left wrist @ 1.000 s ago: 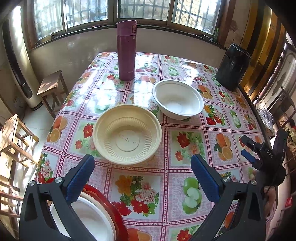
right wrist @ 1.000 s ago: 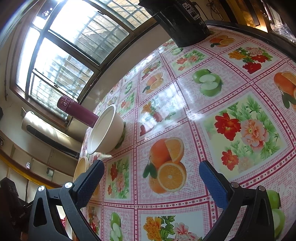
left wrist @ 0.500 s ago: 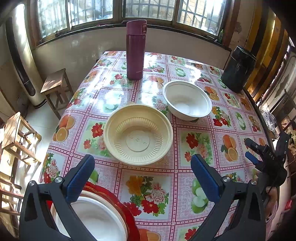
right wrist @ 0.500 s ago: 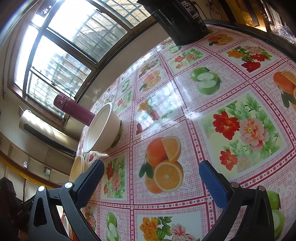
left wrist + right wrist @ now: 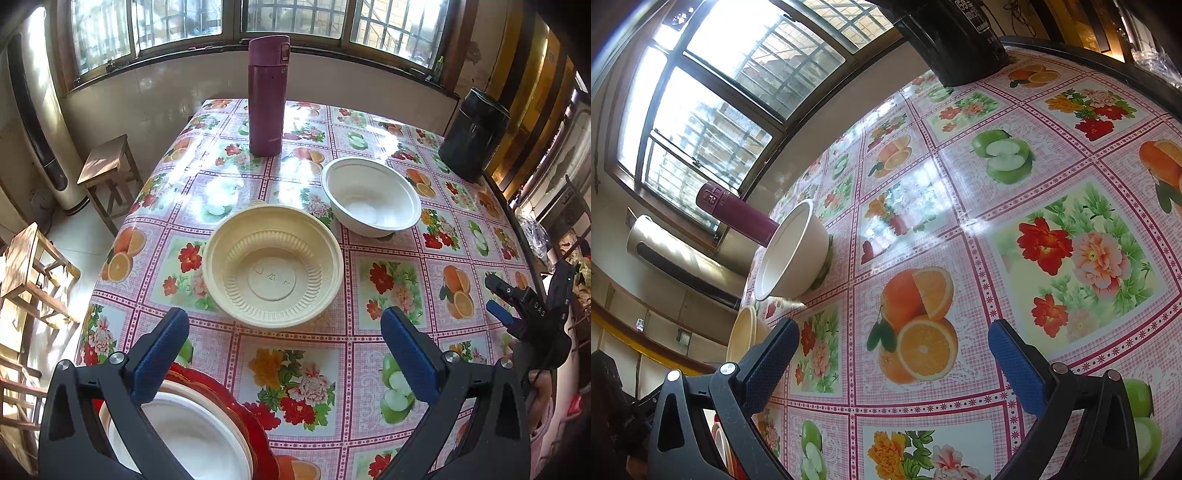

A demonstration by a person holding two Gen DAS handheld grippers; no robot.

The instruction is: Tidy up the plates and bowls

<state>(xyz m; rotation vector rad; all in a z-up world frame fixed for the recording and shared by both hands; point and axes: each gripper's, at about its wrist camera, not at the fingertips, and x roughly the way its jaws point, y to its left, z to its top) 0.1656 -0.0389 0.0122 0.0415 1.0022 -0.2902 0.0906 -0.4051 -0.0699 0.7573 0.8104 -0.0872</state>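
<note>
A cream ribbed bowl (image 5: 272, 266) sits mid-table, with a white bowl (image 5: 370, 196) behind it to the right. A white bowl (image 5: 192, 439) rests on a red plate (image 5: 240, 406) at the near left, under my left finger. My left gripper (image 5: 284, 354) is open and empty, raised above the table just short of the cream bowl. My right gripper (image 5: 892, 363) is open and empty, low over the table's right side; it also shows in the left wrist view (image 5: 517, 314). In the right wrist view the white bowl (image 5: 792, 251) and the cream bowl (image 5: 744, 332) lie to the left.
A maroon thermos (image 5: 266, 96) stands at the back of the fruit-print table (image 5: 391, 280). A black canister (image 5: 472, 136) stands at the back right corner. Wooden stools (image 5: 109, 173) stand on the floor to the left.
My left gripper has pulled back and risen, so the bowls and thermos sit farther off. My right gripper has shifted slightly. Both stay open.
</note>
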